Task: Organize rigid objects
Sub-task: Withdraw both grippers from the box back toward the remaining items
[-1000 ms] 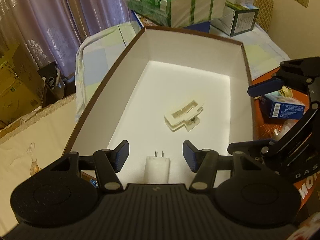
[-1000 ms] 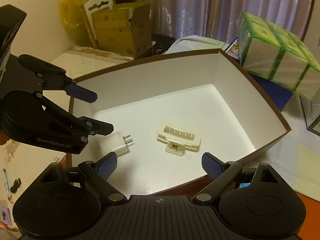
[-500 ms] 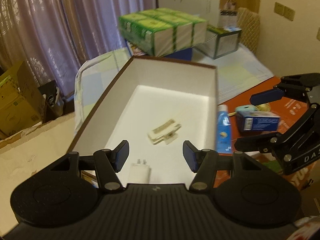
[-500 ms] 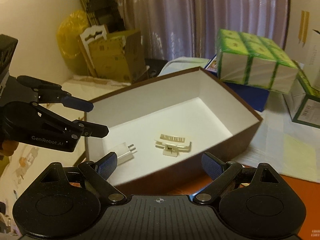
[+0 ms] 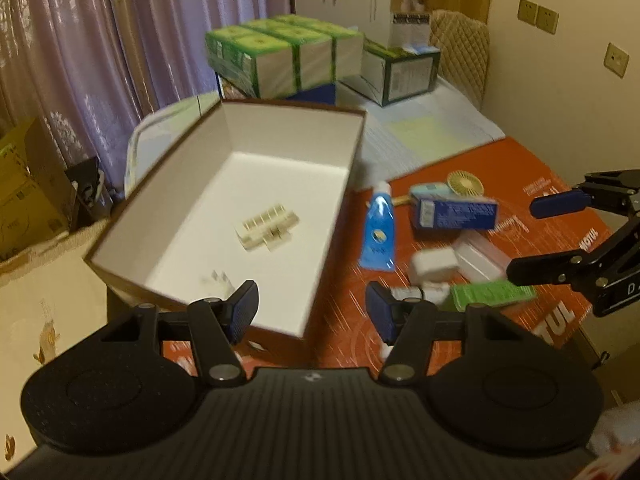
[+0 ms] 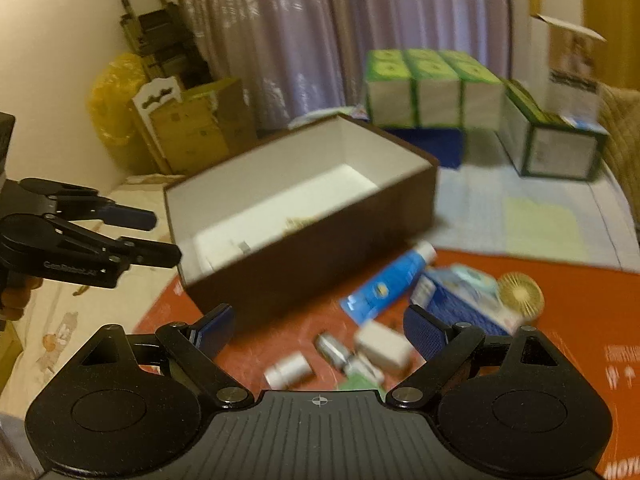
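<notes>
Left gripper (image 5: pixel 312 312) fingers wide, empty; box (image 5: pixel 336 216) just ahead, clip (image 5: pixel 267 228) inside. Right gripper (image 6: pixel 318 330) fingers wide, empty; adapter (image 6: pixel 382 346) between them, tube (image 6: pixel 386 284) beyond, on bench (image 6: pixel 560 280).

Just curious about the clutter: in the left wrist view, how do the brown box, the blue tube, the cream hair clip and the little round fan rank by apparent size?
1. brown box, by far the largest.
2. blue tube.
3. cream hair clip.
4. round fan, though it lies farther back, so its last place is unsure.
</notes>
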Demonstrator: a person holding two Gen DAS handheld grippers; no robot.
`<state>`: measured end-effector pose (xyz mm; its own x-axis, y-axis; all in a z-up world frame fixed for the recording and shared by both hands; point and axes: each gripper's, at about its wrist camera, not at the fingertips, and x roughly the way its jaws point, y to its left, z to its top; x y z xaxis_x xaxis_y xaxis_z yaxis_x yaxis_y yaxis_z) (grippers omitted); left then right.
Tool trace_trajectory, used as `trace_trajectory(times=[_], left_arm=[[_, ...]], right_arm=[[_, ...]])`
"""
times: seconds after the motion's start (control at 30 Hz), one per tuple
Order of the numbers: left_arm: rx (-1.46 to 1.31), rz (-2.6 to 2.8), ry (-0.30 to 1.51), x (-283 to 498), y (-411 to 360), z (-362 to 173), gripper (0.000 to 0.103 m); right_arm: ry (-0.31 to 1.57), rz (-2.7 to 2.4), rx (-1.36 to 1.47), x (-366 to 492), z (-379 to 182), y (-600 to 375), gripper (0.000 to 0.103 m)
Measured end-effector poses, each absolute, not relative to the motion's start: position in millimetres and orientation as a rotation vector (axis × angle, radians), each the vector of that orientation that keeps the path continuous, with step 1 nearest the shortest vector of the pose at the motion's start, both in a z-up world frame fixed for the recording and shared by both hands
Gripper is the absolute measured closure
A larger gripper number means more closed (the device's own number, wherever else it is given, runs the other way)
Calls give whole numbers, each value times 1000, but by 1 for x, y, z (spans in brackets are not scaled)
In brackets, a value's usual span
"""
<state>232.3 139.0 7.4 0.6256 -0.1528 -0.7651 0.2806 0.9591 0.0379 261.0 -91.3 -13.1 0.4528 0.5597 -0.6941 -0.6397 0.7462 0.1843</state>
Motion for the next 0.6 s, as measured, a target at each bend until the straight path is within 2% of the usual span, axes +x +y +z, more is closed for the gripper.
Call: trace_trajectory(times=[0.6], left_arm=[[175,-239,1034,212,89,-64,48]], right_arm=[[908,667,-178,243,-72,-144,15]])
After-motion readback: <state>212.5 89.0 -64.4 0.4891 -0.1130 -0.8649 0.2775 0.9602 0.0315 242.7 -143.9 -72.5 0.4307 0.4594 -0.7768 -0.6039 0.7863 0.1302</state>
